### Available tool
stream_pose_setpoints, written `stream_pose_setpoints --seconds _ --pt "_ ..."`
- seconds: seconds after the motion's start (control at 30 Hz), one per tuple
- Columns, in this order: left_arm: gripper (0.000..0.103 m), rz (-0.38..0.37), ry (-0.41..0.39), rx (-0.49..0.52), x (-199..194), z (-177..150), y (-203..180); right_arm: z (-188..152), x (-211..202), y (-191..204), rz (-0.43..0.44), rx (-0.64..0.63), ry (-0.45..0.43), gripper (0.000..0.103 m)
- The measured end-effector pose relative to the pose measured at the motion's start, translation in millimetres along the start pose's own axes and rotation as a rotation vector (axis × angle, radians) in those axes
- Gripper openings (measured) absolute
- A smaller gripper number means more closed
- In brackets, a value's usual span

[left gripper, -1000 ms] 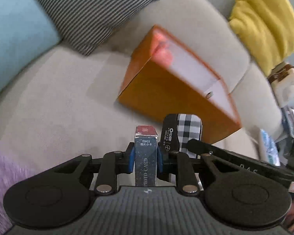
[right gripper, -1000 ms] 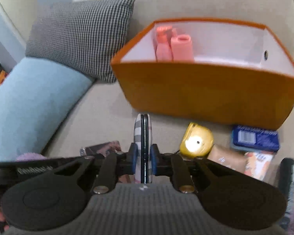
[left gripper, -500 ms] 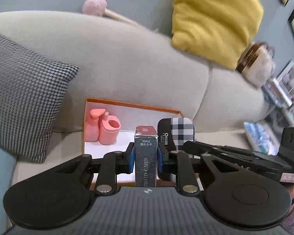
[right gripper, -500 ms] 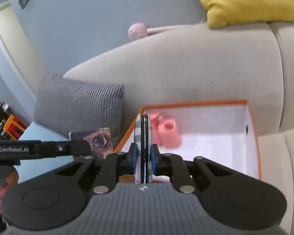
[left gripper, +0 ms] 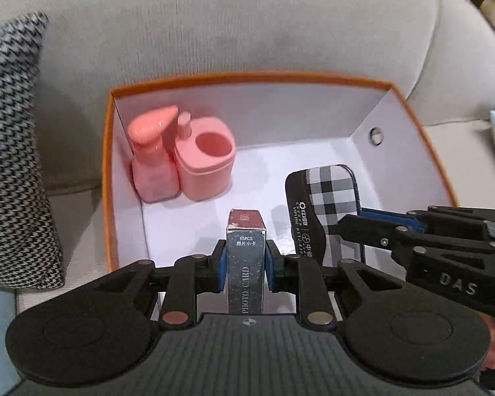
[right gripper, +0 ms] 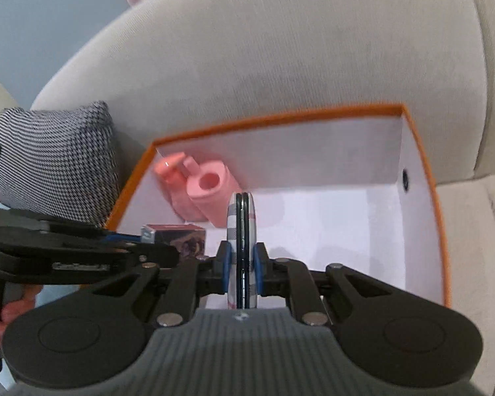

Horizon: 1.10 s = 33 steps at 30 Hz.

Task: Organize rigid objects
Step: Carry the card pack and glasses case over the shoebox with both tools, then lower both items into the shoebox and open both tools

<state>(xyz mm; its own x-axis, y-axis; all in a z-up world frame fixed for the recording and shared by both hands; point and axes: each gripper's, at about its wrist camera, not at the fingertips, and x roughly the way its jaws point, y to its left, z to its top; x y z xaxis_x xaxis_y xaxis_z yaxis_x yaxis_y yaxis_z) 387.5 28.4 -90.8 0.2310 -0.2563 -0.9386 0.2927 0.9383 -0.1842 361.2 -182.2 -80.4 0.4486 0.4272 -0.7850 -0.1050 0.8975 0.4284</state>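
Left gripper [left gripper: 245, 265] clamps photo-card box [left gripper: 246, 270]; right gripper [right gripper: 242, 265] clamps plaid case [right gripper: 242, 247]. Orange box [left gripper: 106, 178] at 12 o'clock.

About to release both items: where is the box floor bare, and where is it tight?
The orange box has bare white floor from the pink cup across to the right wall with the hole. The back left corner is crowded by the pink bottle and cup.
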Motion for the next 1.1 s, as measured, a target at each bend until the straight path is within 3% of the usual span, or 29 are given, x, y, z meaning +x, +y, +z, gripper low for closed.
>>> stream_pose_setpoints --seconds 0.27,0.6,0.8,0.93,1.1 --pt "0.025 0.016 0.035 -0.001 17 7 5 -2 29 -6 0.032 0.023 0.059 0.014" --pt "0.032 0.153 0.051 0.104 23 10 -6 -2 39 -3 0.050 0.032 0.091 0.014" --pt "0.032 0.287 0.038 0.216 19 5 -21 -1 40 4 0.049 0.033 0.100 0.014" --pt "0.032 0.260 0.005 0.192 2 9 -12 -2 39 10 0.058 0.026 0.096 0.014" --pt "0.032 0.216 -0.117 0.125 -33 6 -4 -1 42 13 0.064 0.048 0.112 0.015"
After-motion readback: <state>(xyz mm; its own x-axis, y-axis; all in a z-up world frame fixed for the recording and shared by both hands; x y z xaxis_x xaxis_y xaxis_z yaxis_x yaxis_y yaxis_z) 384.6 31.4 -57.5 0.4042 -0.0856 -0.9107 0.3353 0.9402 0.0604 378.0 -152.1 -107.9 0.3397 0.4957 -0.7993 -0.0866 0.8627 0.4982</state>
